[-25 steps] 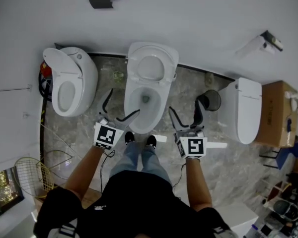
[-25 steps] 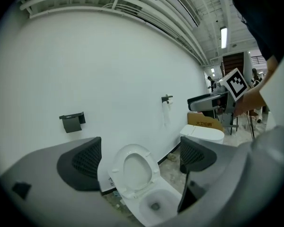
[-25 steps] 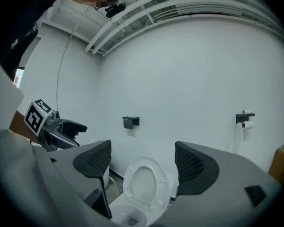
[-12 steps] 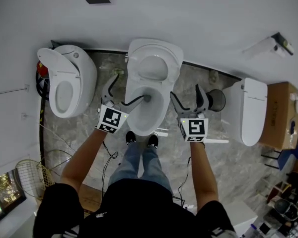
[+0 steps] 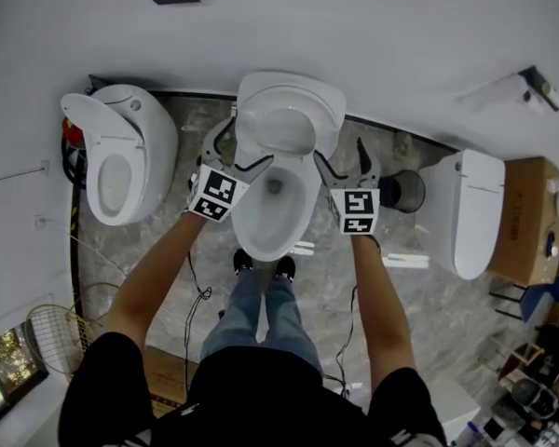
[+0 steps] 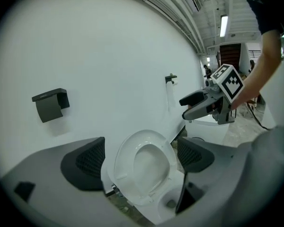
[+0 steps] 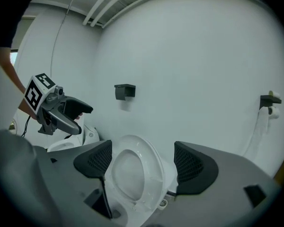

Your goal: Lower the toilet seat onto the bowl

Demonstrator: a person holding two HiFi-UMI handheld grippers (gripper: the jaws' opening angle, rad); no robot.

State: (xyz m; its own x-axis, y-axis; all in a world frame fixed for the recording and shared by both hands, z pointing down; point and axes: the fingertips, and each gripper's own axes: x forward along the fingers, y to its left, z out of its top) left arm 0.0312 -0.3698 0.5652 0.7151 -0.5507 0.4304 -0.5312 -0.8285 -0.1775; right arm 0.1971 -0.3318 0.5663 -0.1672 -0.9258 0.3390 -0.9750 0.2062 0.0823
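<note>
Toilet seat (image 5: 261, 130) raised; second toilet (image 5: 135, 152) left, bin (image 5: 408, 190) (dark) right.

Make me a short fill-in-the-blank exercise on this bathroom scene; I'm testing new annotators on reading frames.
1. The seat is ____ rather than down on the bowl.
2. The right-hand toilet has its lid ____.
3. Beside that toilet, on the floor, stands a ____ bin.

Missing words: raised; closed; black
</note>
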